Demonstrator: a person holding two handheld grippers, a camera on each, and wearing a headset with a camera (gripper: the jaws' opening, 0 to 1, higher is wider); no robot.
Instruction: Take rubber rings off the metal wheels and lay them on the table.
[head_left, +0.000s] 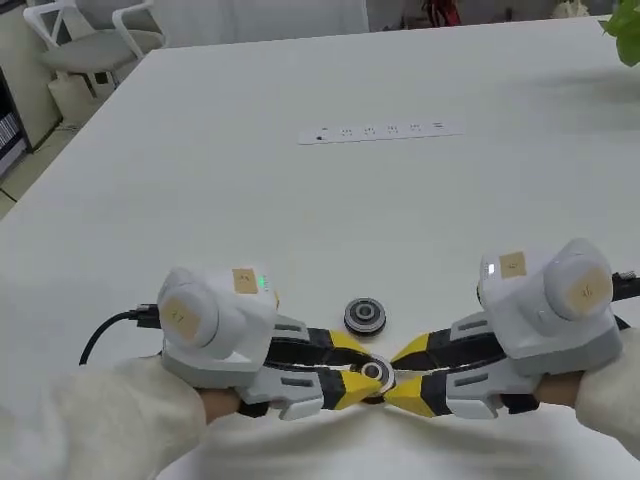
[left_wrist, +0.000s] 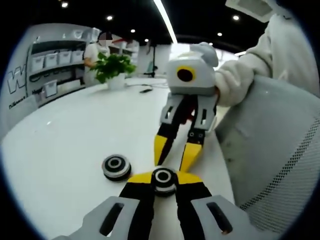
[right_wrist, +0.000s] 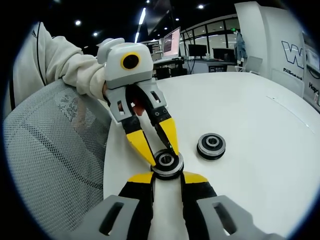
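Metal wheel (head_left: 374, 372) sits clenched by left hand-held gripper (head_left: 357, 378) and right hand-held gripper (head_left: 393, 380).

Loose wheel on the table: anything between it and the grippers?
Nothing visible. The loose wheel lies on bare table just beyond the held wheel that the left gripper and right gripper both pinch.

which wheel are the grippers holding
The near wheel, pinched between the left gripper and right gripper; the other wheel lies free on the table just beyond.
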